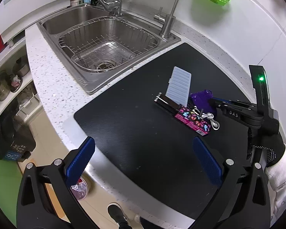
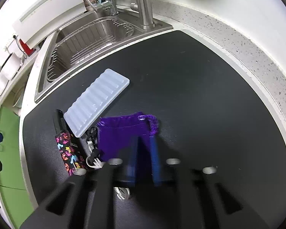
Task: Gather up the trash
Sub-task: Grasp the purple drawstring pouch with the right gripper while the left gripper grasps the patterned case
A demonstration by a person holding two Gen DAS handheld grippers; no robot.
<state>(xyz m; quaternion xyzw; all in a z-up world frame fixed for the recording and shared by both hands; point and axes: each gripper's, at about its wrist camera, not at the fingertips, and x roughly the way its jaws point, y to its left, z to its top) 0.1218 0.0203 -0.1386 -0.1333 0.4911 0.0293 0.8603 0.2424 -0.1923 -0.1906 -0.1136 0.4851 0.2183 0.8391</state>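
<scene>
The collecting is only at its beginning, as far as these views show. All the loose items lie together in one small heap on the black mat (image 1: pixel 135 133) that covers the bench (image 1: pixel 53 95) to the right of the steel sink (image 1: pixel 104 43), and nothing appears to have been carried off yet.

The heap holds a pale ribbed plastic tray (image 2: pixel 97 101) leaning over a black box with a bright patterned label (image 2: pixel 69 150), a purple drawstring pouch (image 2: pixel 122 133) just right of them, and a cord with metal clips (image 2: pixel 94 152) between pouch and box.

The right tongs (image 2: pixel 143 143) are pressed together at the near right part of the pouch, next to its frilled drawstring edge. The blue pads are blurred, so I judge, rather than see clearly, that they are pinching the purple fabric. The pouch lies flat on the mat, not lifted.

The left tongs (image 1: pixel 143 158) hang spread wide and empty over the near edge of the mat, well apart from the heap.

A bin with a crumpled liner (image 1: pixel 80 189) shows on the floor below the bench edge, likely the destination. What is left, then, is nearly everything: lifting the pouch, dropping it, and then dealing with the tray, box and cord.
</scene>
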